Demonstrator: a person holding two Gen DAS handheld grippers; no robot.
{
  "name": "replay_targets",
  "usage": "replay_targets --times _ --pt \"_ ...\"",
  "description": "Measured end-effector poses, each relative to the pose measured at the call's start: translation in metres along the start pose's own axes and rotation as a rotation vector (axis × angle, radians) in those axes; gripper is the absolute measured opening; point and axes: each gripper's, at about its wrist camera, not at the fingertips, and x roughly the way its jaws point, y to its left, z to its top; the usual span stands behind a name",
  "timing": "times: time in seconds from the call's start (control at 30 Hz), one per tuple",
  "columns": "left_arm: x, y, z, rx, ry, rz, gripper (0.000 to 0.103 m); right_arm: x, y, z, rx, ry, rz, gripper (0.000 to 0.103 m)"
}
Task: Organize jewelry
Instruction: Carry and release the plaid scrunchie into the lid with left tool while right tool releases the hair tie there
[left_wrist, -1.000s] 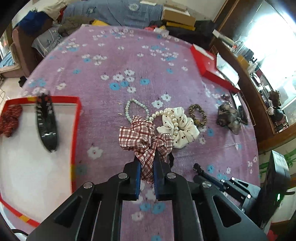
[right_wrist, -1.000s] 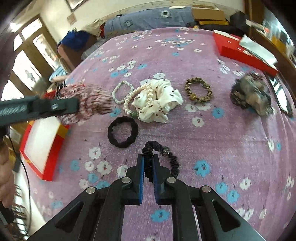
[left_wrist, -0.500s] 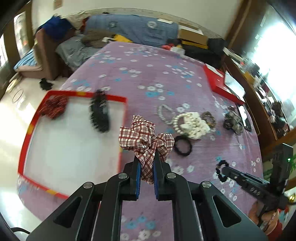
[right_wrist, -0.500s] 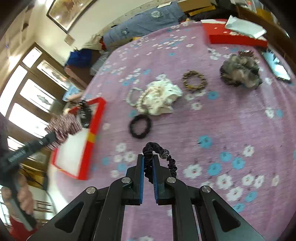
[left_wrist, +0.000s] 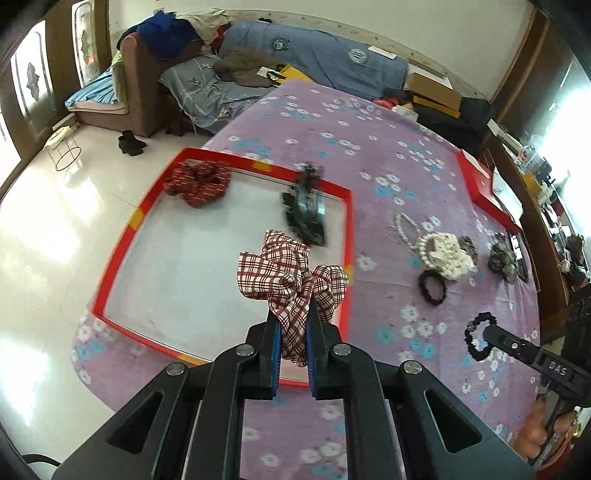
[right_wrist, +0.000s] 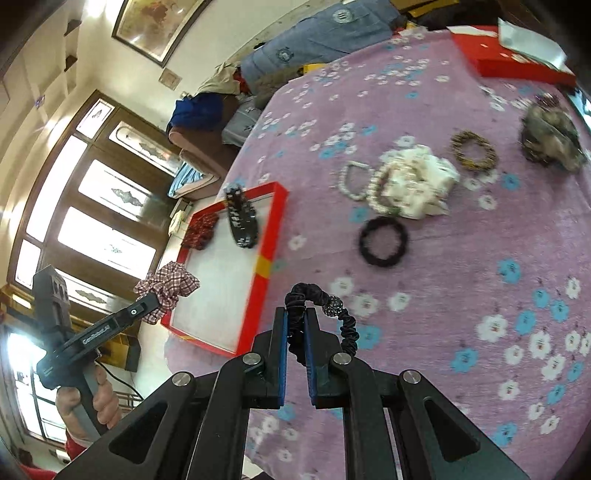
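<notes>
So there's this big desk under a purple flowered cloth filling most of both views, with a red-rimmed white tray sitting left of centre in the left wrist view. Inside the tray, near its top edge, are a red patterned scrunchie and a black hair claw clip, a bit blurry. The left gripper is pinching a red plaid scrunchie right over the tray's right side. The right gripper is clamped on a black scrunchie with a sparkly bead, low centre of its view. Still on the cloth at right: a white dotted scrunchie with pearl bracelets, a plain black hair tie and a leopard-print hair tie.
</notes>
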Motion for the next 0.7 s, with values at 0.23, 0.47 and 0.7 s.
replay_targets --times 0.23,0.47,0.7 --pt "0.01 0.061 0.011 0.0 0.036 0.056 0.011 0.051 0.071 0.005 -0.107 0.055 -0.01 0.01" --pt "0.032 0.108 0.013 0.014 0.095 0.069 0.011 0.117 0.122 -0.007 -0.194 0.154 -0.041 0.01" --pt "0.049 0.128 0.012 0.051 0.154 0.064 0.011 0.168 0.147 -0.021 -0.265 0.219 -0.127 0.01"
